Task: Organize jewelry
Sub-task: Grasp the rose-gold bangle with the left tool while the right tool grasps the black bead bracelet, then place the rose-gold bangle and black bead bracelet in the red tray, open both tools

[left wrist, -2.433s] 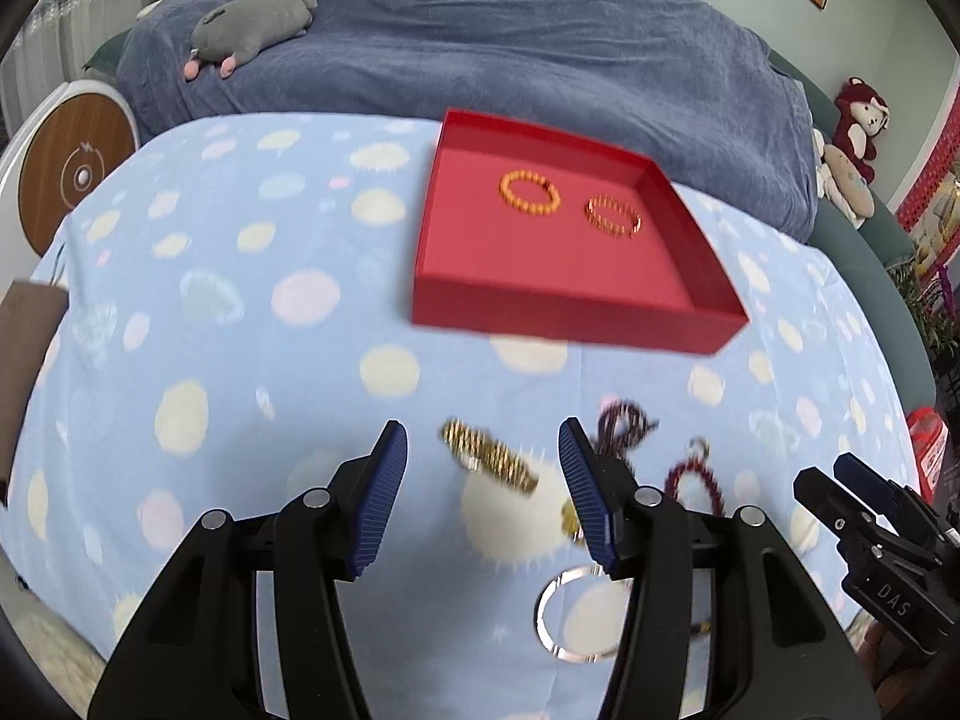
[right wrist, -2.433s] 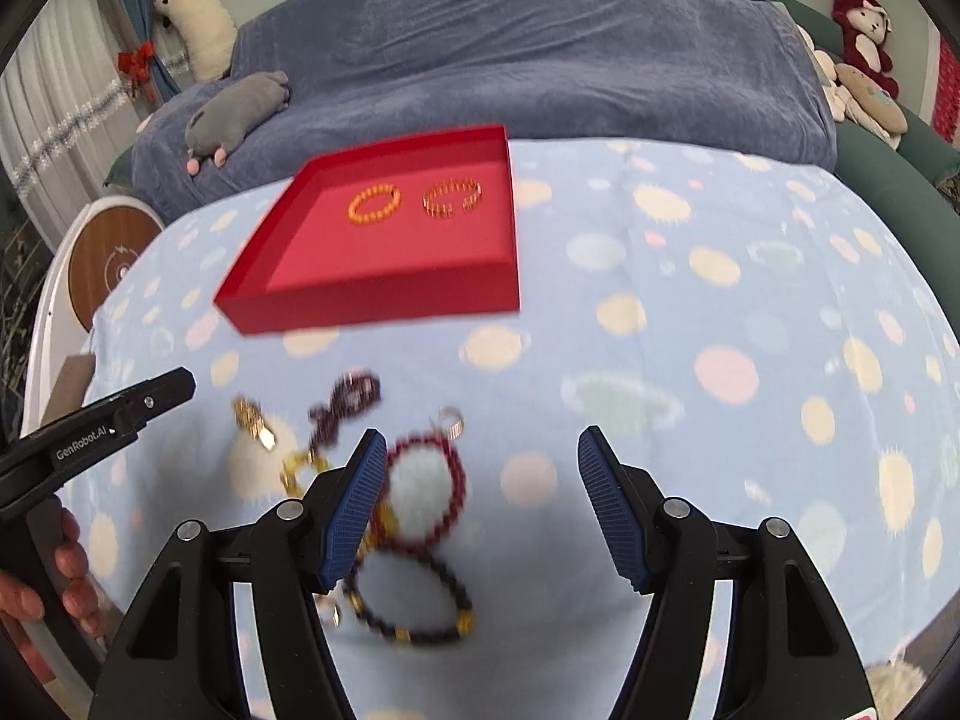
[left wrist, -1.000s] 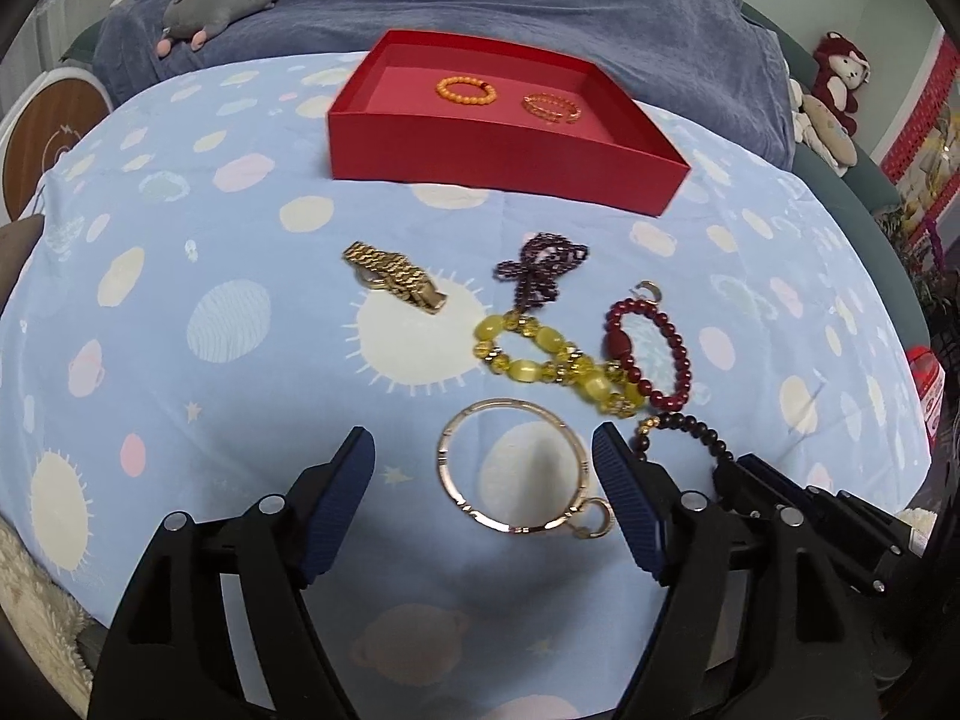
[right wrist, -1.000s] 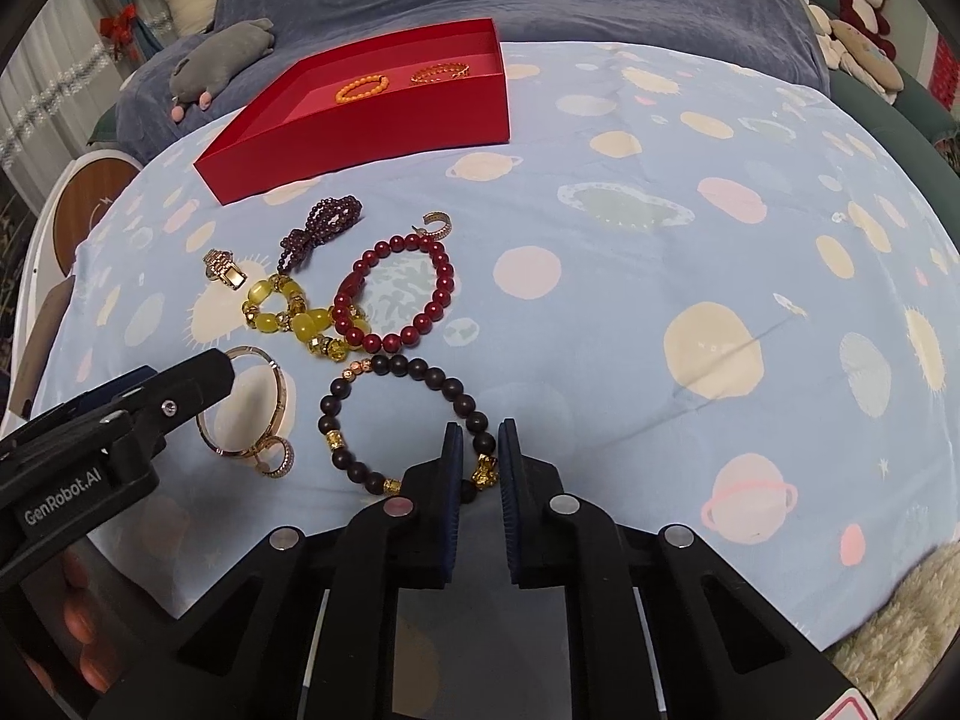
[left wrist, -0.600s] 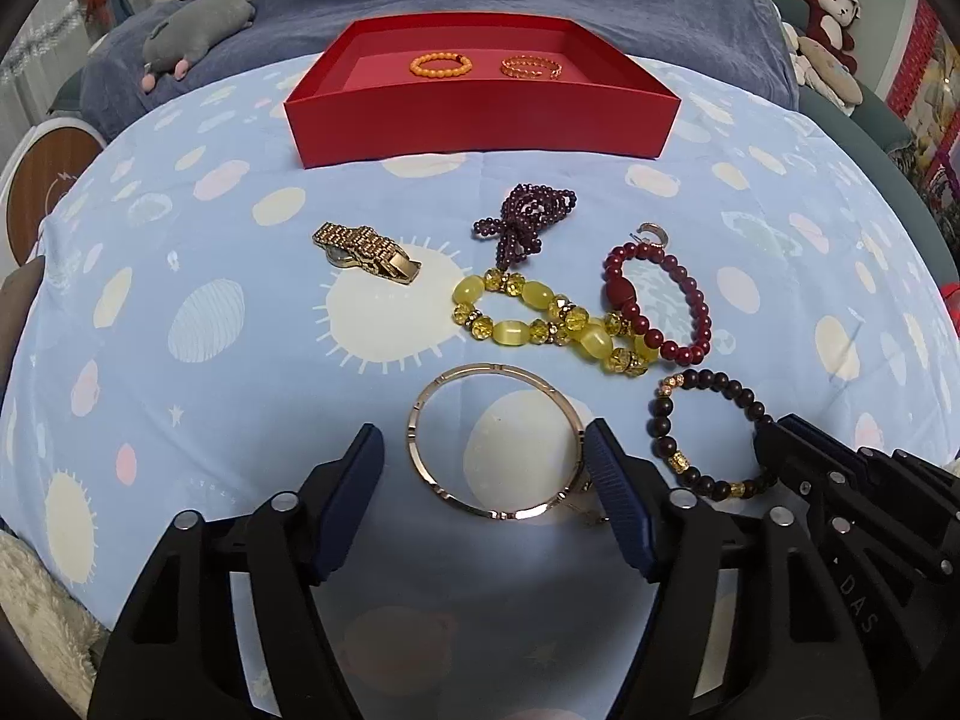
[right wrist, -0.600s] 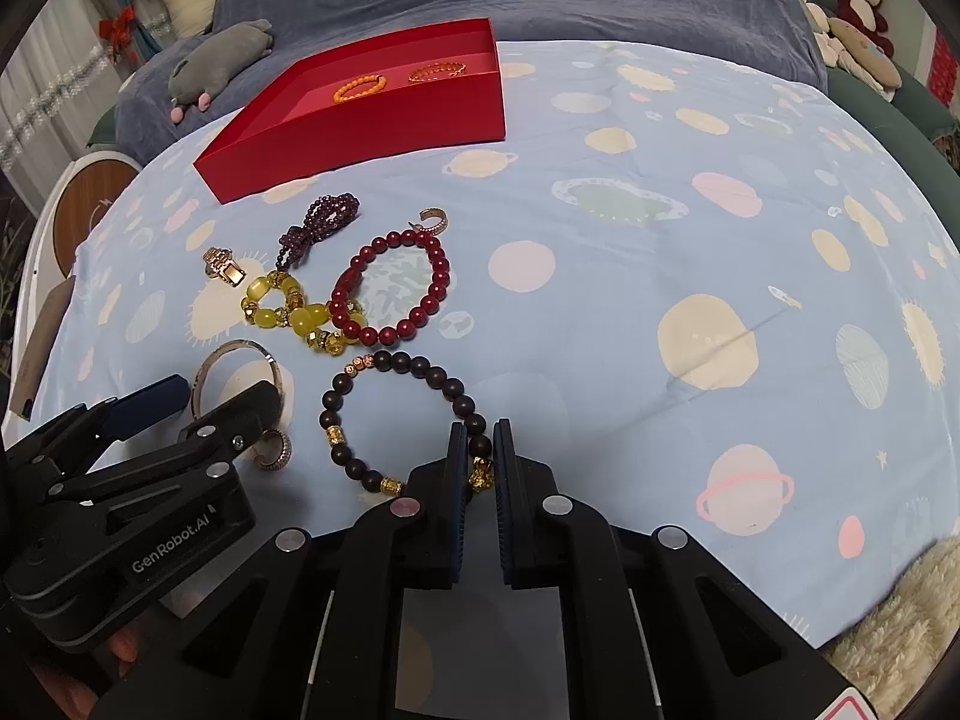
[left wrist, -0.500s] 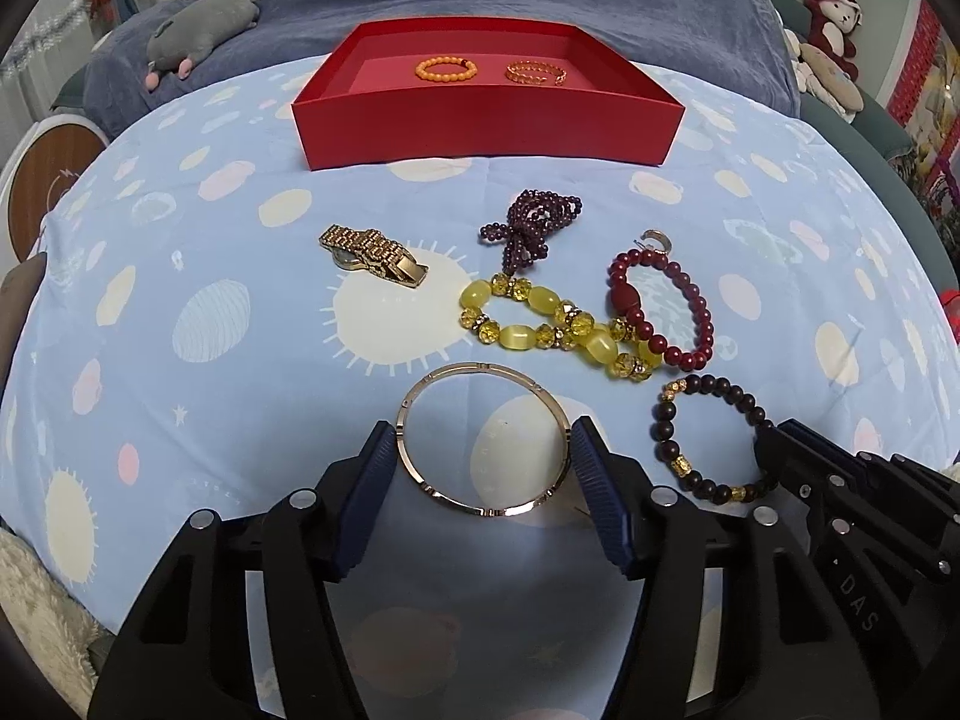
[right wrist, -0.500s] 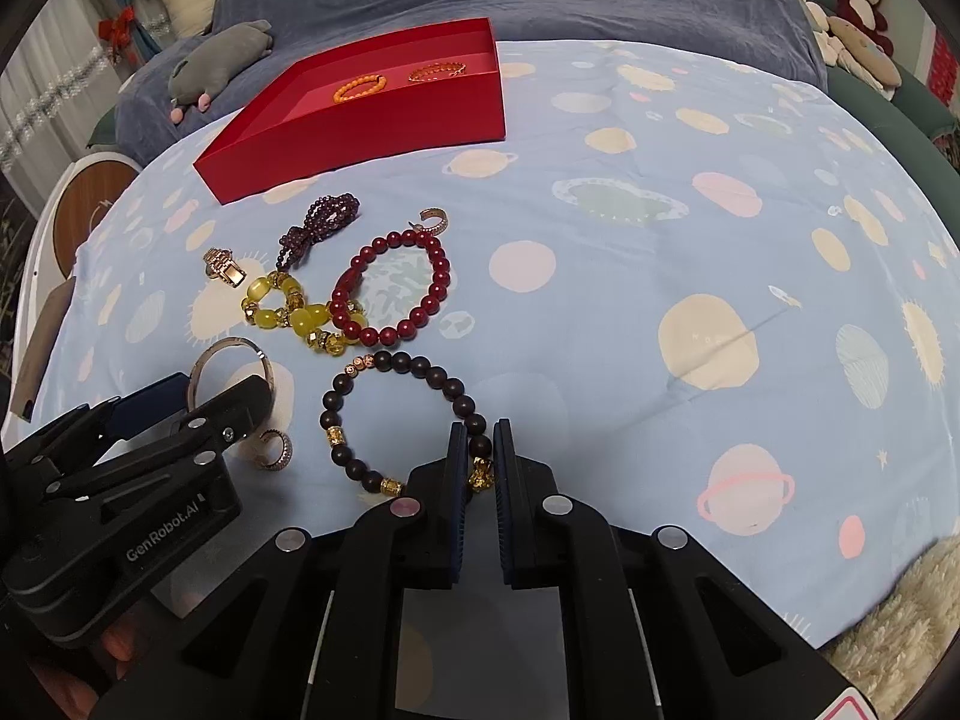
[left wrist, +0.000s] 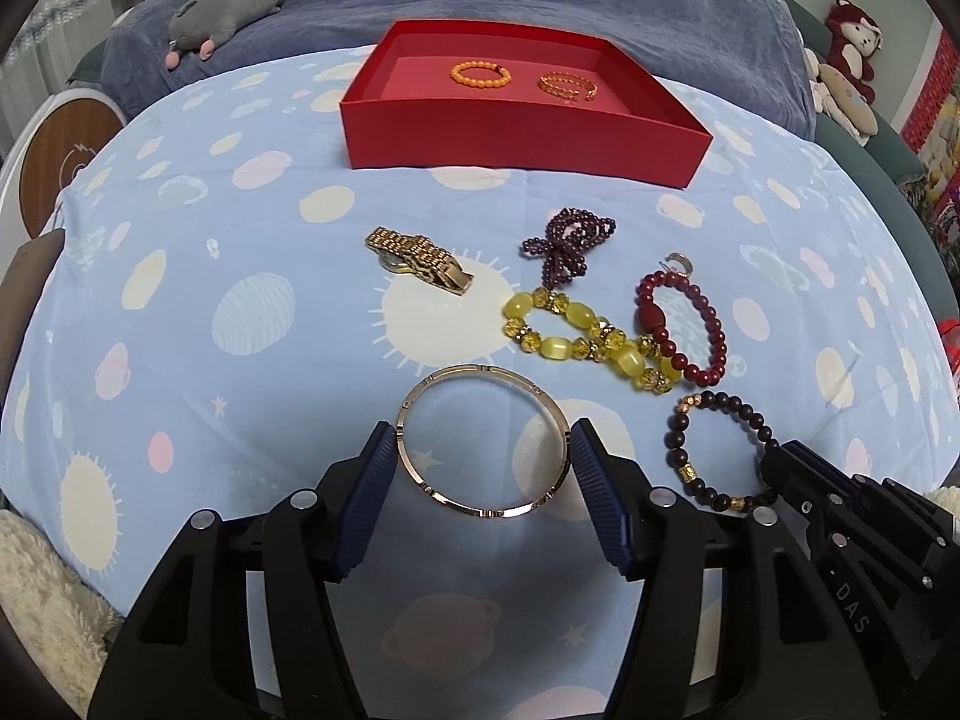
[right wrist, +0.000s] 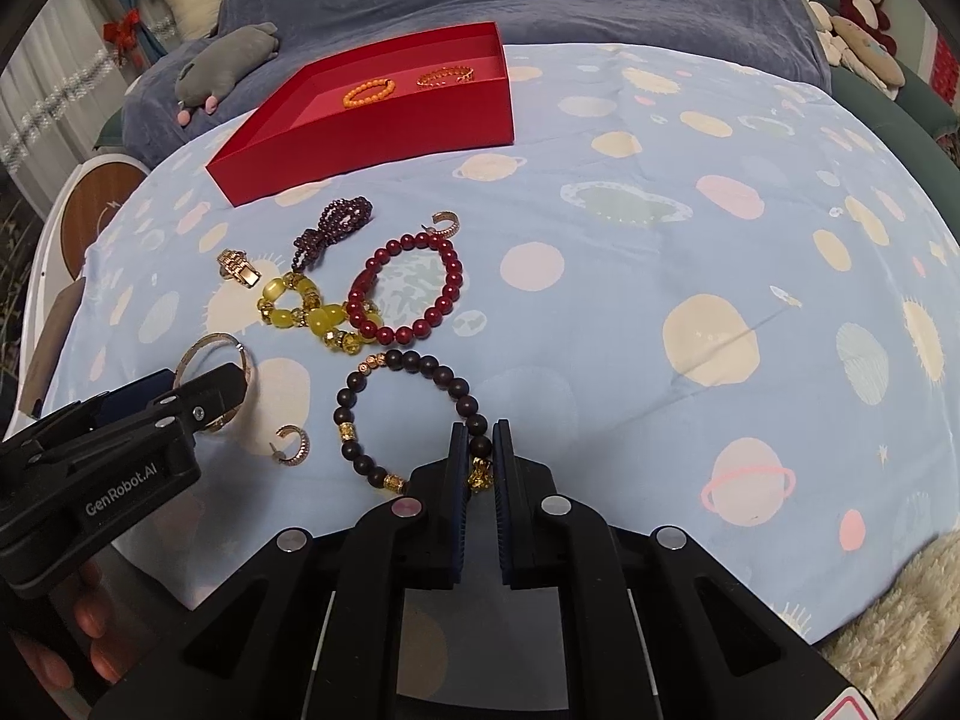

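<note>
Pinched the dark bead bracelet (right wrist: 346, 399) at its near edge, by the gold charm, between the closed pads of the right gripper (right wrist: 478, 438); left the rest of the loop flat on the blue planet-print cloth (right wrist: 660, 210). Caught the gold bangle (left wrist: 480, 368) to the left of it, across its width, with one blue pad of the left gripper (left wrist: 483, 441) pressed against each side. Kept the bangle flat on the cloth, near the front edge.

Found a small gold hoop earring (right wrist: 303, 447) loose between bangle and dark bracelet. Just beyond, saw the yellow bead bracelet (left wrist: 576, 315) touching the red bead bracelet (left wrist: 651, 315) on its right. Farther still, noted a knotted purple bead strand (left wrist: 564, 246) reaching the yellow beads, and a folded gold watch band (left wrist: 420, 255) apart to the left. Spotted a second hoop earring (right wrist: 445, 223) at the far rim of the red beads.

At the far side of the cloth, saw the open red box (left wrist: 516, 132), with an orange bead bracelet (left wrist: 454, 73) and a gold openwork bracelet (left wrist: 543, 83) side by side on its floor, apart. Beyond that, noted a grey plush toy (left wrist: 228, 3) on a dark blue blanket.
</note>
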